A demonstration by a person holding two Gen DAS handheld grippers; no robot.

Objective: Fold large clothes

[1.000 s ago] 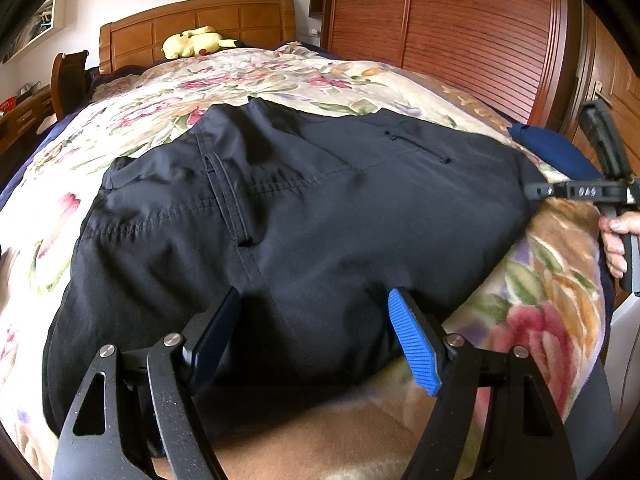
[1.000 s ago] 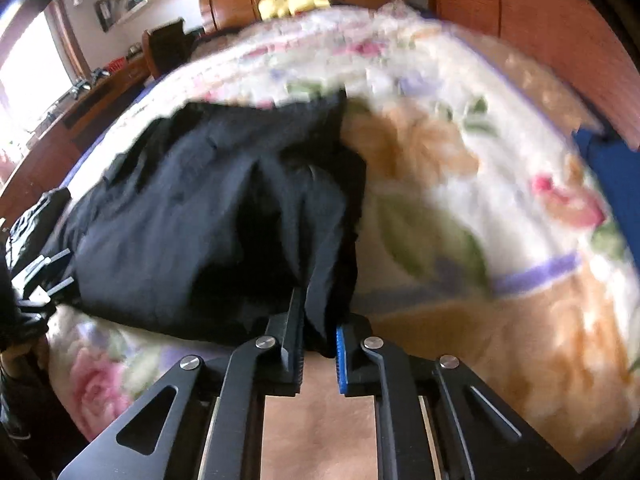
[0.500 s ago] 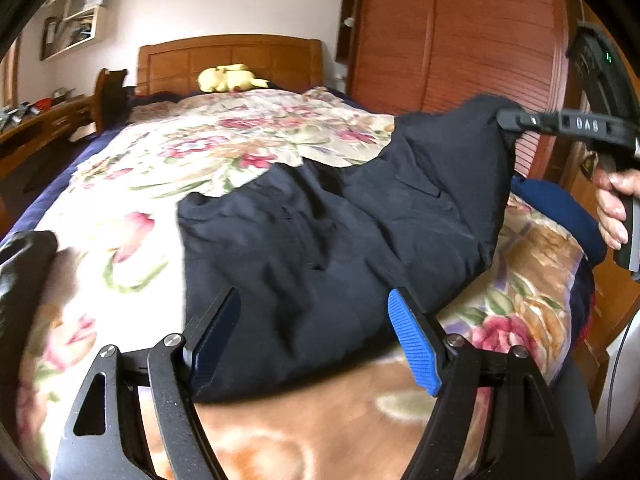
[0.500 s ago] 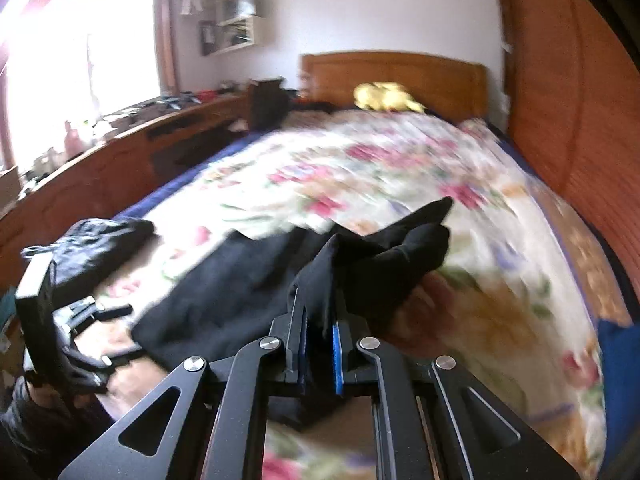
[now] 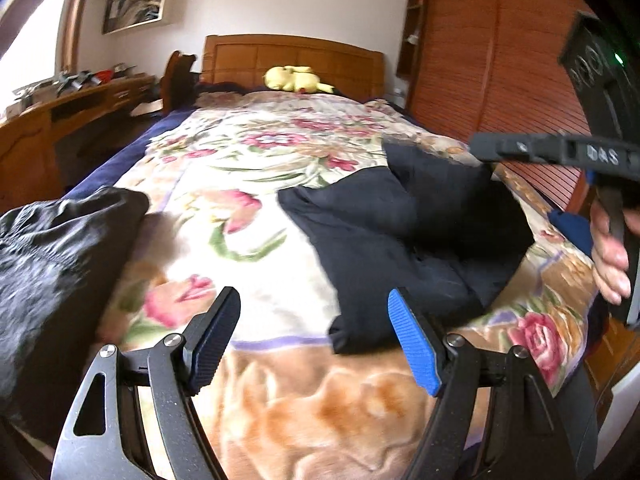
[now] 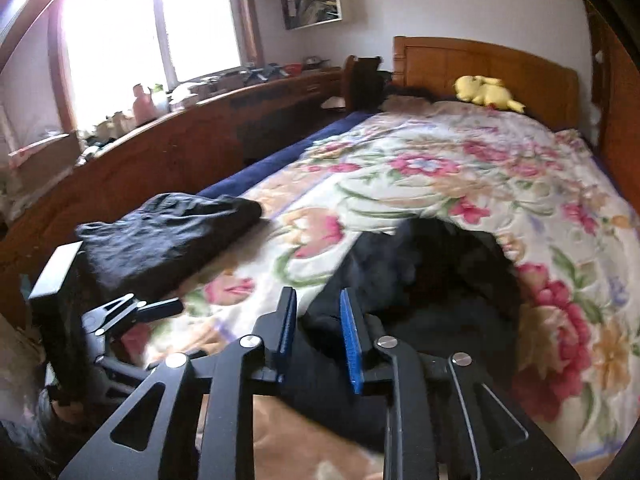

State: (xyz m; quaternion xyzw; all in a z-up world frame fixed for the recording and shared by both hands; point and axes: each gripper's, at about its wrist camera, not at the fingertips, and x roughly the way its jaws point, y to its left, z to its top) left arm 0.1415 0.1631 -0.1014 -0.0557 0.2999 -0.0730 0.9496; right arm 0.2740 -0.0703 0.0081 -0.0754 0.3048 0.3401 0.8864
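My right claw [image 6: 318, 338] is opening, black trousers [image 6: 432, 280] lying loose between its pads on the flowered blanket [image 6: 440, 176]. My left claw [image 5: 314, 336] hangs wide open, empty, just beside them.

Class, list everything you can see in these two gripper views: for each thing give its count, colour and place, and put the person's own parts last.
Dark trousers: one, black, bunched on the bed's near right part.
Folded garment: one, black, near left edge of the bed.
Bedspread: one, floral cream, pink and green, covering the bed.
Plush toy: one, yellow, by the headboard.
Headboard: one, wooden, far end.
Desk: one, wooden, cluttered, along the window side.
Wall shelf: one, pale, above the desk.
Wardrobe: one, reddish wood, right of the bed.
Left gripper: one, black and blue, jaws wide, empty.
Right gripper: one, jaws opening; trousers behind them, contact unclear.
Hand: one, on the right gripper's handle.
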